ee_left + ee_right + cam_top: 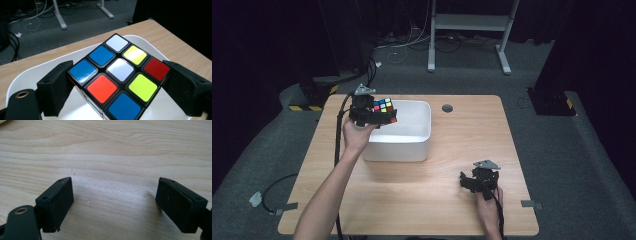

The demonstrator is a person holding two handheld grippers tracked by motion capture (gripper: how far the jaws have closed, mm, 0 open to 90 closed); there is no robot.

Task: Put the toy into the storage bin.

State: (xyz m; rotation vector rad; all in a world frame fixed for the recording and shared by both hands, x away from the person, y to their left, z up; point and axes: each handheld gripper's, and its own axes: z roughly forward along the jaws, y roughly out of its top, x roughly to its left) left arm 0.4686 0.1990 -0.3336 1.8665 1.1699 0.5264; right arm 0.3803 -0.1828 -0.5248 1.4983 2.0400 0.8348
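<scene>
Left gripper (117,82): clamped on puzzle cube (117,75), held above white bin's (424,142) near-left corner; cube's underside cut off in left gripper view. Right gripper (113,203): jaws spread wide, nothing between, low over bare wooden table (462,200), well apart from bin.

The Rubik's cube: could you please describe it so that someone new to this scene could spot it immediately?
Find the wooden table, then the white rectangular bin on its left half. Held above the bin's near-left corner, between the jaws of the left claw, is the Rubik's cube, scrambled and the only multicoloured thing here.
</scene>
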